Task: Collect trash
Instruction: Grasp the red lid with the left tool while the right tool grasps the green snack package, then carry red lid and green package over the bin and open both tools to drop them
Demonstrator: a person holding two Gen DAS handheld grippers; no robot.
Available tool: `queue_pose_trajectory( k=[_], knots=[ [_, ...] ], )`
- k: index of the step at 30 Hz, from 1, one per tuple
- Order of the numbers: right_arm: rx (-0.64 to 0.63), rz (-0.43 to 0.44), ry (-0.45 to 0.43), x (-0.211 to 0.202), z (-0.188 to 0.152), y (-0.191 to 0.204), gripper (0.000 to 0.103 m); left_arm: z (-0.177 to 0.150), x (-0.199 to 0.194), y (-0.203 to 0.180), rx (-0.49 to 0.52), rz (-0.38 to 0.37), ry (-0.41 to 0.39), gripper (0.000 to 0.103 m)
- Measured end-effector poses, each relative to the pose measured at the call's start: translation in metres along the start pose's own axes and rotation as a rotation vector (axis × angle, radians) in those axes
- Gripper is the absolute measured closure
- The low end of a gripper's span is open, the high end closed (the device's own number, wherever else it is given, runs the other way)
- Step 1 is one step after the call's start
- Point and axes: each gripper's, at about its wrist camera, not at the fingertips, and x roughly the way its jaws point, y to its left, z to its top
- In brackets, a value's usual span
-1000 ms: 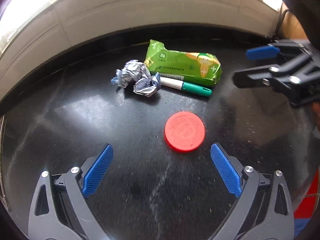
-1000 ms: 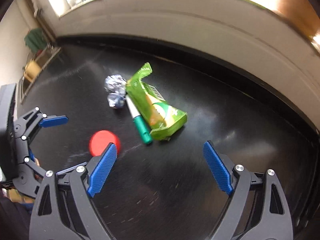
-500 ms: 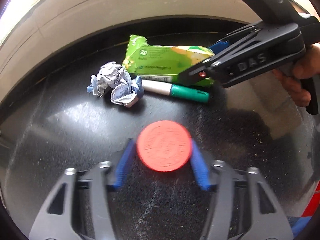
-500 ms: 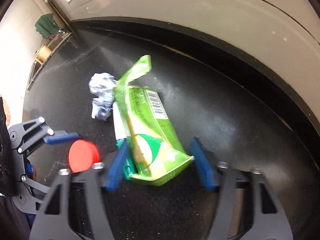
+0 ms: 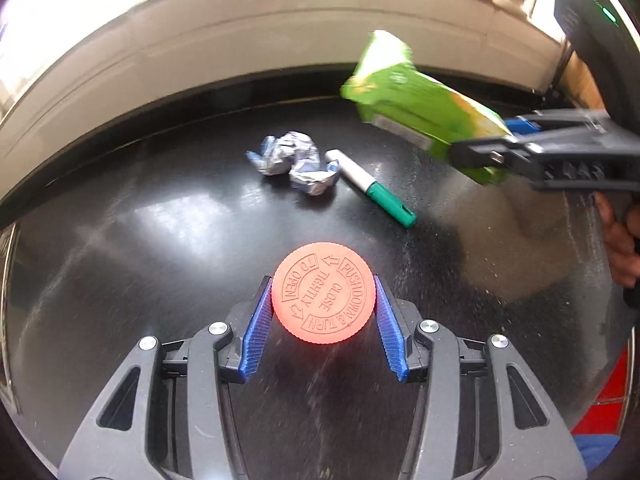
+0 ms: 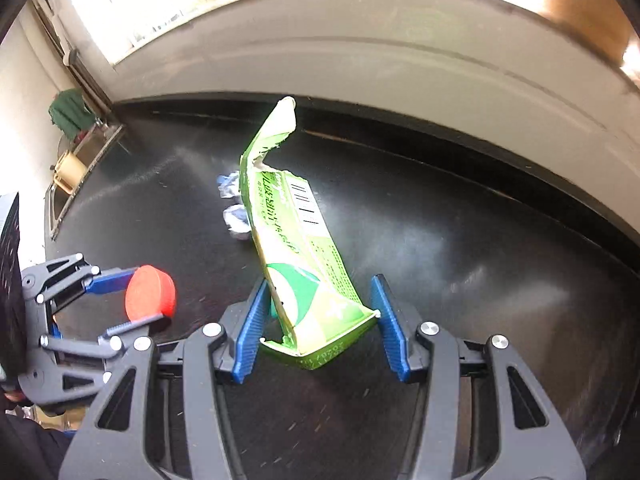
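My left gripper (image 5: pixel 323 300) is shut on a round red bottle cap (image 5: pixel 323 293), held just above the black table (image 5: pixel 160 240); it shows in the right wrist view too (image 6: pixel 150 298). My right gripper (image 6: pixel 318 308) is shut on the end of a green wrapper (image 6: pixel 296 240) and holds it lifted off the table; the wrapper shows in the left wrist view (image 5: pixel 420 108). A crumpled foil ball (image 5: pixel 294 162) and a white marker with a green cap (image 5: pixel 368 186) lie on the table beyond the cap. The foil (image 6: pixel 234 208) is partly hidden behind the wrapper.
A pale wall ledge (image 5: pixel 240 40) runs along the table's far edge. A red object (image 5: pixel 604 396) sits at the lower right. A sink-like frame (image 6: pixel 76 168) lies far left in the right wrist view.
Both grippers have closed, the left on the red cap and the right on the green wrapper. The wrapper has been lifted off the table, away from the marker.
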Motion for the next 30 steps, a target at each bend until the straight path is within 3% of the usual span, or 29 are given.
queue_pose_trajectory(
  k=[7, 14, 23, 30],
  knots=[
    [0.063, 0.0, -0.03, -0.04, -0.042, 0.044, 0.051, -0.033, -0.039, 0.027, -0.077, 0.023, -0.019, 0.055],
    [0.073, 0.017, -0.028, -0.049, -0.066, 0.086, 0.051, -0.075, -0.065, 0.048, -0.122, 0.042, -0.015, 0.055],
    [-0.028, 0.062, -0.03, -0.048, -0.055, 0.148, 0.051, -0.105, -0.101, 0.097, -0.236, 0.097, -0.069, 0.055],
    [-0.218, 0.209, 0.008, -0.014, -0.031, 0.257, 0.051, -0.166, -0.146, 0.159, -0.406, 0.227, -0.106, 0.055]
  ],
)
